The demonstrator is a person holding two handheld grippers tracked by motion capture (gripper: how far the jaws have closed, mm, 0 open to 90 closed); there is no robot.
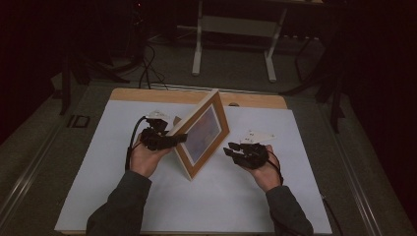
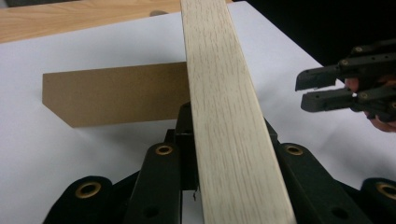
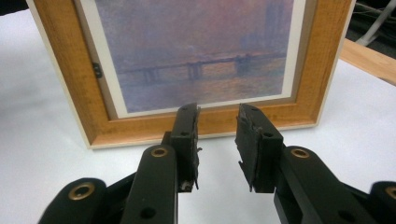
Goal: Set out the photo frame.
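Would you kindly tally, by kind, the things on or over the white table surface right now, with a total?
Wooden picture frames: 1, the picture frame, standing tilted on its lower edge
Brown stand flaps behind the frame: 1, the stand flap
Handheld grippers: 2, the left gripper closed on the frame's edge, the right gripper open with nothing between its jaws
Total: 4
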